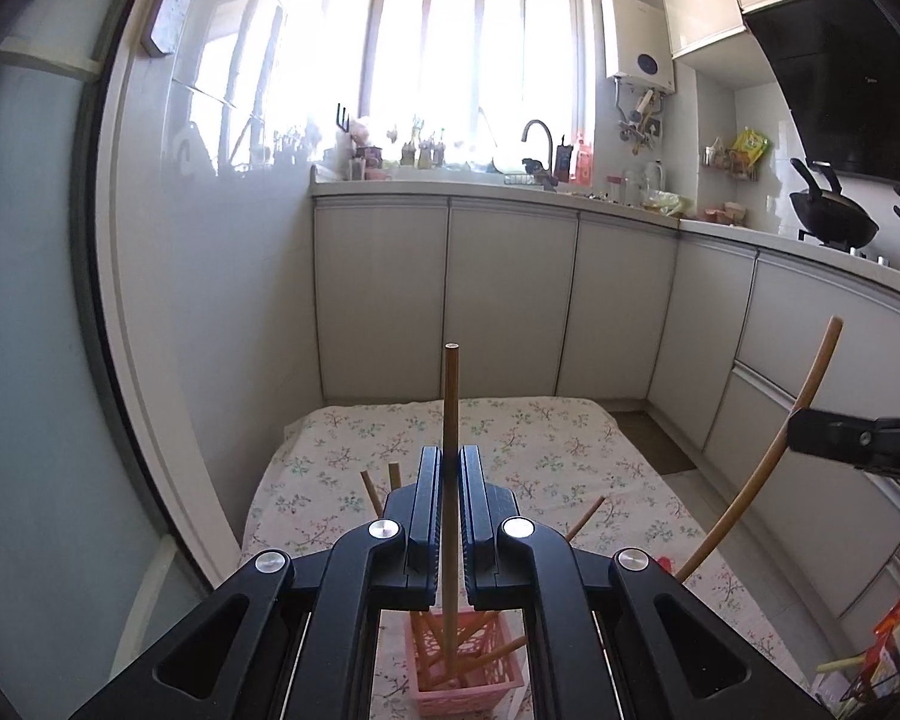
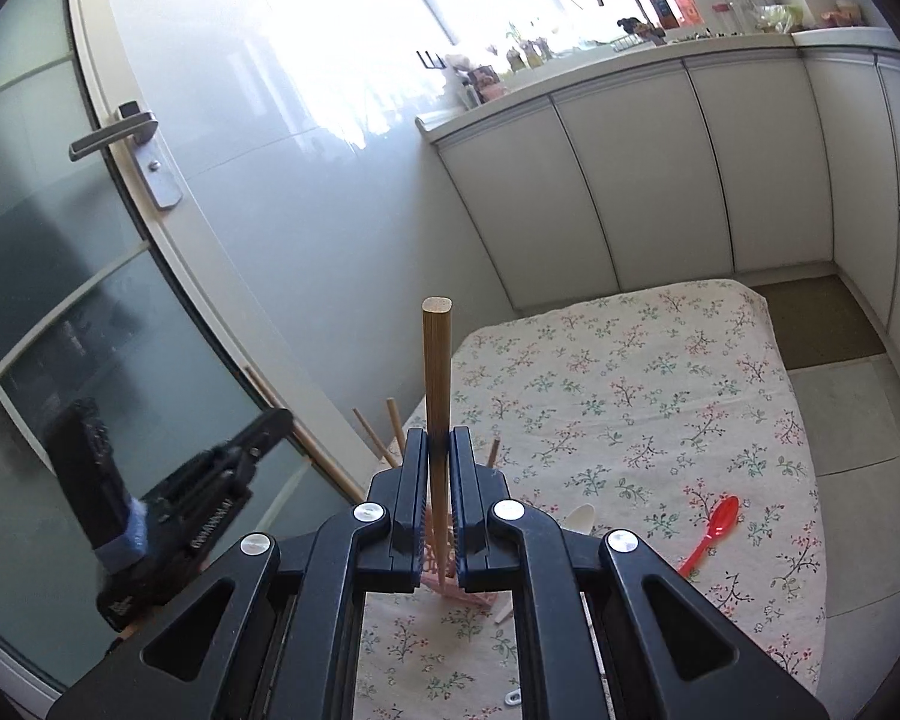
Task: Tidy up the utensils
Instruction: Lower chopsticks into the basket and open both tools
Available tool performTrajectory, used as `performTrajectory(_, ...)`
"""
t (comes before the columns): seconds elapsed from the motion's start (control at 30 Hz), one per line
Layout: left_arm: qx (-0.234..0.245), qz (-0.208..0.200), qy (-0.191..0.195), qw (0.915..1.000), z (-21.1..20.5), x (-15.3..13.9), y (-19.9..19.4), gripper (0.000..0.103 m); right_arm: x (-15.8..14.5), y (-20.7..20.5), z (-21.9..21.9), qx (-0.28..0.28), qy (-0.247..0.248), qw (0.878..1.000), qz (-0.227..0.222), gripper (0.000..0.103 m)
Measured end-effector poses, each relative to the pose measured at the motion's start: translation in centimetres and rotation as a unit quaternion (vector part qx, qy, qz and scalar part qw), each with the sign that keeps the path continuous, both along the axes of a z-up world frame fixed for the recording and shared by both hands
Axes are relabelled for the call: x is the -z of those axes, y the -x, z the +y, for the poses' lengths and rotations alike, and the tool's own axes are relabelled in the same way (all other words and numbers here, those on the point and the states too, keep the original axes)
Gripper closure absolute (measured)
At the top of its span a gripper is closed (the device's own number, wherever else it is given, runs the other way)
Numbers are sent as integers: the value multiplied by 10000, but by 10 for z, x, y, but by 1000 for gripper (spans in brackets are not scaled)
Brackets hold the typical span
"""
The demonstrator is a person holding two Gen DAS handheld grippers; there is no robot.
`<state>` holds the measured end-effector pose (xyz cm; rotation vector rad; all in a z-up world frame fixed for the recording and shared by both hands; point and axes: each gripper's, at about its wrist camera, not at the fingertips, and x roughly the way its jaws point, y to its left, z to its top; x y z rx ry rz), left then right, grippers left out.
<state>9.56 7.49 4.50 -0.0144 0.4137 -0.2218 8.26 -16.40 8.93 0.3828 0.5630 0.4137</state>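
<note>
In the left wrist view my left gripper [image 1: 450,456] is shut on a wooden chopstick [image 1: 451,396] that stands upright. Its lower end reaches into a pink slotted basket [image 1: 480,681] that holds several more chopsticks. At the right edge my right gripper [image 1: 858,438] grips another chopstick [image 1: 756,474] above the table. In the right wrist view that gripper [image 2: 437,438] is shut on its thick wooden chopstick [image 2: 437,360], upright over the pink basket [image 2: 435,564]. The left gripper [image 2: 210,480] hangs to the left of it.
The table carries a floral cloth [image 2: 630,360]. A red plastic spoon [image 2: 711,531] and a white spoon [image 2: 579,519] lie on it, right of the basket. A glass door with a handle [image 2: 114,135] stands on the left, and white cabinets [image 1: 510,300] stand beyond the table.
</note>
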Motion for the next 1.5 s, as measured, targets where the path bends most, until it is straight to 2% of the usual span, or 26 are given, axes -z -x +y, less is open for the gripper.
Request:
performTrajectory(0.27,20,555,-193,9983,-3,32,-30,98,3,-15,29,-48,182,9997,-154,96)
performTrajectory(0.43,103,909,7,9958,1,43,-39,97,12,-29,46,79,509,9985,-191,96)
performTrajectory(0.73,154,1003,113,9948,4,43,-37,92,25,-44,78,201,1223,9918,-319,96)
performTrajectory(0.93,78,1042,145,9944,9,40,-31,79,40,-57,90,129,1402,9898,-214,96)
performTrajectory(1.1,-133,1192,194,9926,19,41,-28,54,54,-65,99,32,1544,9880,-69,96)
performTrajectory(1.23,-275,1407,188,9895,25,47,-30,43,62,-69,95,-104,1336,9910,59,94)
performTrajectory(1.27,-297,1459,190,9887,26,48,-30,41,62,-69,92,-126,1261,9919,106,92)
performTrajectory(1.4,-320,1684,159,9851,29,53,-30,33,53,-60,77,-149,1009,9948,17,66)
performTrajectory(1.5,-262,1813,180,9829,31,54,-25,28,40,-47,63,-121,997,9949,-124,62)
